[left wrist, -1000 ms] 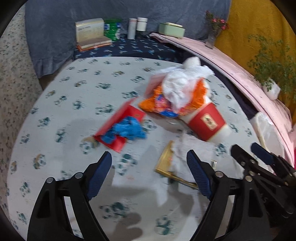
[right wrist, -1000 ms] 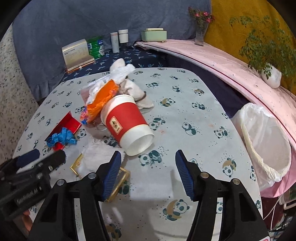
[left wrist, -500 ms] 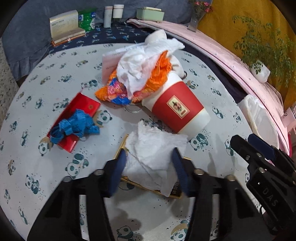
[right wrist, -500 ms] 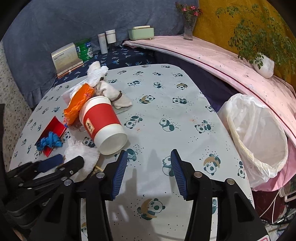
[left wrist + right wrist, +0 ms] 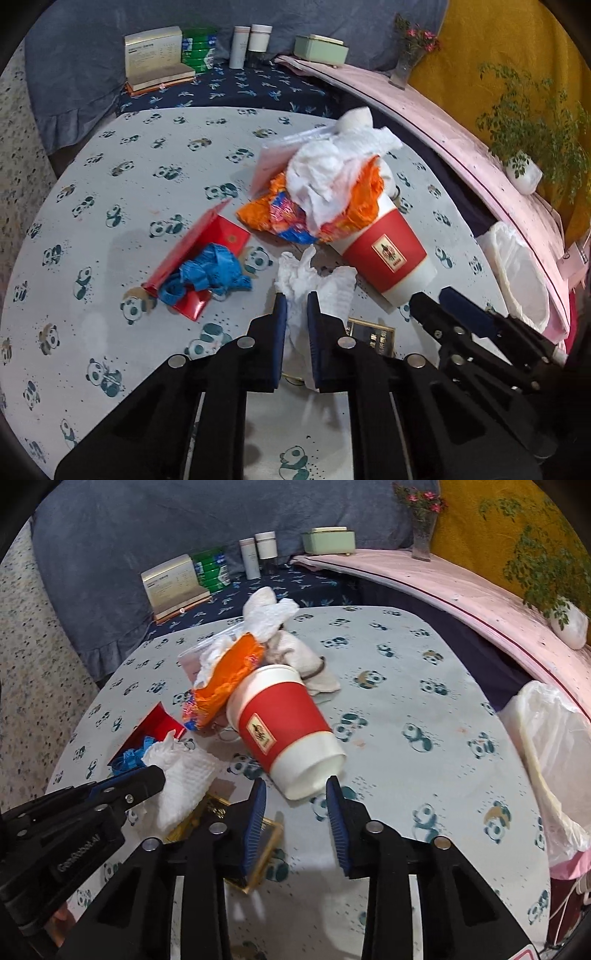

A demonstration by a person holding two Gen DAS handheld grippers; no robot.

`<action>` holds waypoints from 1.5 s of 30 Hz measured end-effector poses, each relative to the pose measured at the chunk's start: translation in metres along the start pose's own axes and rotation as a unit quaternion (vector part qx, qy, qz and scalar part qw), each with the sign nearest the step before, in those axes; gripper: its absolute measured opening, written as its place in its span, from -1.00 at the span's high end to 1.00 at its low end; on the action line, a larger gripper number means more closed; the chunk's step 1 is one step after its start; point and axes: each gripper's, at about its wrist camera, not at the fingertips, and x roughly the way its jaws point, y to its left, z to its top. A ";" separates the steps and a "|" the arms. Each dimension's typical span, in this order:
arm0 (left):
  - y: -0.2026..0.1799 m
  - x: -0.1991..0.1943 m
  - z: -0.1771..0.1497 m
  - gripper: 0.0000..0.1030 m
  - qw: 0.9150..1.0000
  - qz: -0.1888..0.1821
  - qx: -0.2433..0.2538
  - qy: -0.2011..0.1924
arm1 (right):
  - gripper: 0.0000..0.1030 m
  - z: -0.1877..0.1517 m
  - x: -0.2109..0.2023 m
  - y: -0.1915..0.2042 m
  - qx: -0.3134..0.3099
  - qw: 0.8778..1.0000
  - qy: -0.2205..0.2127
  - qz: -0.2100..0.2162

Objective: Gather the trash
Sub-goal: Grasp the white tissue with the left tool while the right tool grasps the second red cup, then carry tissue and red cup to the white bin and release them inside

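My left gripper is shut on a crumpled white tissue, also seen in the right wrist view, just above a gold-framed card. My right gripper is open, its fingertips on either side of the open mouth of a red and white paper cup that lies on its side. Behind the cup lie an orange wrapper and more white tissue. A red packet with a blue wad lies to the left.
A white-lined trash bin stands off the table's right edge and shows in the left wrist view too. Boxes, bottles and a green tin stand on the dark shelf behind. A pink-covered ledge with plants runs along the right.
My left gripper closed on the white tissue and lifted it off the gold card. My right gripper moved forward to the cup's mouth.
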 end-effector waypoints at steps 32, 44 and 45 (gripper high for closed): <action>-0.103 -0.018 0.011 0.78 0.997 -0.042 0.069 -0.020 | 0.95 0.002 -0.076 -0.082 0.074 0.993 -0.090 -0.015; -0.224 -0.015 0.007 0.78 0.984 -0.096 0.147 -0.025 | 0.95 -0.014 -0.124 -0.178 0.137 0.979 -0.124 -0.087; -0.232 -0.015 0.007 0.78 0.983 -0.099 0.151 -0.025 | 0.95 -0.015 -0.127 -0.186 0.142 0.977 -0.126 -0.093</action>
